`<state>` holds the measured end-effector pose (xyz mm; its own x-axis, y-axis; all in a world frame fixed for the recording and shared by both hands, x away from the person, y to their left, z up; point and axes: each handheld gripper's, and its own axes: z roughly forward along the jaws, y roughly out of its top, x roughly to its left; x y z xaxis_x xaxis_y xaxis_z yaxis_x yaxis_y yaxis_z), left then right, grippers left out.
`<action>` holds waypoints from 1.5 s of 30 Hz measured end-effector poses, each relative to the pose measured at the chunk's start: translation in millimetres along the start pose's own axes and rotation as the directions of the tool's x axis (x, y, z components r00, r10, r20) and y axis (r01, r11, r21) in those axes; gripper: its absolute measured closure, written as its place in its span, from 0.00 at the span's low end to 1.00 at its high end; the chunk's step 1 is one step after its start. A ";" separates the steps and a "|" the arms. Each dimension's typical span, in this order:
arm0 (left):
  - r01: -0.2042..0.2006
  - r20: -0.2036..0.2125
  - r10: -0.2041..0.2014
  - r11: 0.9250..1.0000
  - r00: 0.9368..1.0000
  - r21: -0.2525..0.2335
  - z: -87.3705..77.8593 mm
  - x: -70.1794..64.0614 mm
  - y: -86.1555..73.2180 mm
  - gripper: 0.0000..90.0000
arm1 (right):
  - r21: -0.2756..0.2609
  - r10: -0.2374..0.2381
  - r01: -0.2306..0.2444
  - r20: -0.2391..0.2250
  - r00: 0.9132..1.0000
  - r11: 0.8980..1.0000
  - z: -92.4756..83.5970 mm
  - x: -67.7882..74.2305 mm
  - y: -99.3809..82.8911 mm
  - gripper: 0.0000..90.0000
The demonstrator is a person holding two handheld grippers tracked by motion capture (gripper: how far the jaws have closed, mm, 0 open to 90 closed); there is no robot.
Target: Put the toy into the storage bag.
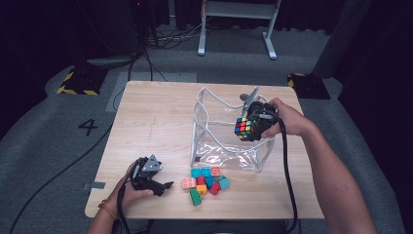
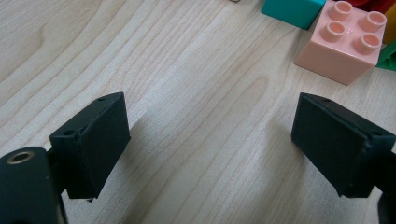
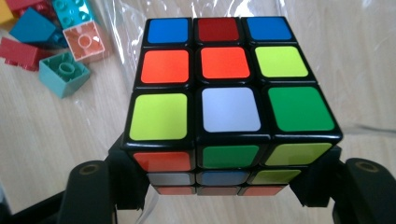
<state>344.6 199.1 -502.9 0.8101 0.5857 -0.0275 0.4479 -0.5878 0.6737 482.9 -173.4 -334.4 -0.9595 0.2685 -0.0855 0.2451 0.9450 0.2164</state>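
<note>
Your right gripper (image 1: pixel 254 127) clamped the cube (image 1: pixel 245 128) between its jaws, holding it over the open top of the clear bag (image 1: pixel 229 158) on the table (image 1: pixel 156 117). Your left gripper (image 1: pixel 163 186) rested near the bricks (image 1: pixel 207 181), jaws spread wide on nothing, the pink brick (image 2: pixel 345 42) just ahead.

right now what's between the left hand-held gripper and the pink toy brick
Nothing: only bare light wooden table lies between the open left hand-held gripper and the pink studded plastic brick, as the left gripper view shows.
</note>
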 end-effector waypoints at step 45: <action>0.006 0.000 -0.006 1.000 1.000 -0.001 0.0 -0.7 -0.3 0.13 | -0.681 0.228 -0.067 0.149 0.962 0.730 -64.0 54.3 -116.0 0.32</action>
<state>343.9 198.9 -503.1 0.8073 0.5892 -0.0315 0.4522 -0.5836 0.6745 393.5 -280.4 -301.9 -0.8468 0.5013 -0.1778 0.1489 0.5444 0.8255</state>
